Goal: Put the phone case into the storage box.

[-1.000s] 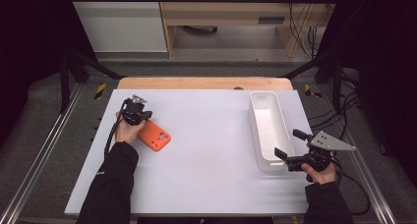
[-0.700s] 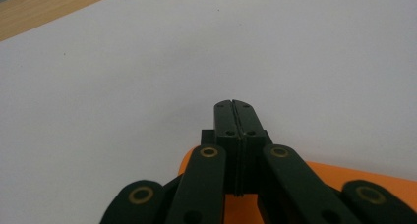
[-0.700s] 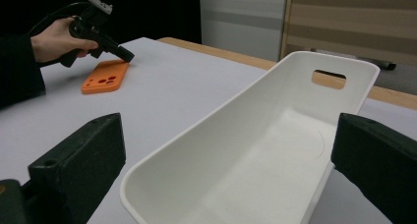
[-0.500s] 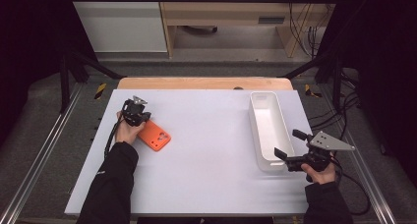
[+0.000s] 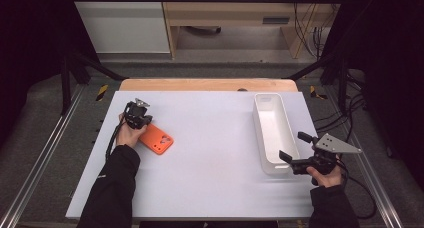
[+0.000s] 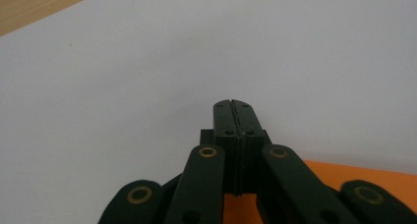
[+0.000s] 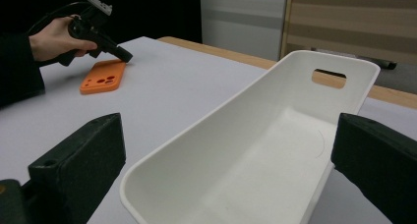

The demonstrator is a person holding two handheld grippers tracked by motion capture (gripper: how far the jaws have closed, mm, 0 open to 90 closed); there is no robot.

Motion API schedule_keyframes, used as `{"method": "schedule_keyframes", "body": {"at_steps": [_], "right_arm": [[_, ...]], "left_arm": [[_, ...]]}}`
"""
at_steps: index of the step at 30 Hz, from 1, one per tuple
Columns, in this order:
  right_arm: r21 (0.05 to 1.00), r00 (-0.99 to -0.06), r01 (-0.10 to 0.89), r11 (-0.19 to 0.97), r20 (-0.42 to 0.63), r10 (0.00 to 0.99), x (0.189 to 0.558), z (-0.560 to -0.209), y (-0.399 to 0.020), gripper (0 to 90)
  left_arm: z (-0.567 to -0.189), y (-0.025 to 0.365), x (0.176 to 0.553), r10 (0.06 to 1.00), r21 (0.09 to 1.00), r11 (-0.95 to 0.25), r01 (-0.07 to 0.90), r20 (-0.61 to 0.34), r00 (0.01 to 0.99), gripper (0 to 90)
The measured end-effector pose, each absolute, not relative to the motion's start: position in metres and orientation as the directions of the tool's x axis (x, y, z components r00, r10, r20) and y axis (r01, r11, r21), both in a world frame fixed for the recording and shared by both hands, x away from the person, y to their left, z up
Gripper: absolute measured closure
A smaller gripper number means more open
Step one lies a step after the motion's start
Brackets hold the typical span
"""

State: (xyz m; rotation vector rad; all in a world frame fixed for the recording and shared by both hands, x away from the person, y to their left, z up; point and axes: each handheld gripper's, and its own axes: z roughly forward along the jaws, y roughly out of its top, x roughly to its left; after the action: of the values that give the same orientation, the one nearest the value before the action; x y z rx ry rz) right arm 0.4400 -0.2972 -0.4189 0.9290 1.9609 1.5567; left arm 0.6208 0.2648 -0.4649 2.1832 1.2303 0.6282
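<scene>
nothing moved | left gripper (image 6: 235,106) closed over orange case (image 5: 156,139) | right gripper (image 7: 226,150) open astride white bin (image 7: 255,155)

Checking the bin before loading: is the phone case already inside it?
No, the orange phone case lies on the table by the left gripper, far from the white bin.

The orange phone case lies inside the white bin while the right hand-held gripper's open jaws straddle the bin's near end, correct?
Not quite. The orange phone case lies on the white table, under the left hand-held gripper, well apart from the white bin; the high view shows it. The right hand-held gripper does straddle the bin's near end.
</scene>
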Motion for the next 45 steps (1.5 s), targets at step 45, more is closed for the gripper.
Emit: {"method": "schedule_keyframes", "body": {"at_steps": [45], "right_arm": [[0.969, -0.665, 0.217, 0.121, 0.057, 0.744, 0.439, -0.417, -0.298, 0.4]], "left_arm": [[-0.463, 0.297, 0.564, 0.898, 0.639, -0.379, 0.67, 0.078, 0.433, 89.9]]}}
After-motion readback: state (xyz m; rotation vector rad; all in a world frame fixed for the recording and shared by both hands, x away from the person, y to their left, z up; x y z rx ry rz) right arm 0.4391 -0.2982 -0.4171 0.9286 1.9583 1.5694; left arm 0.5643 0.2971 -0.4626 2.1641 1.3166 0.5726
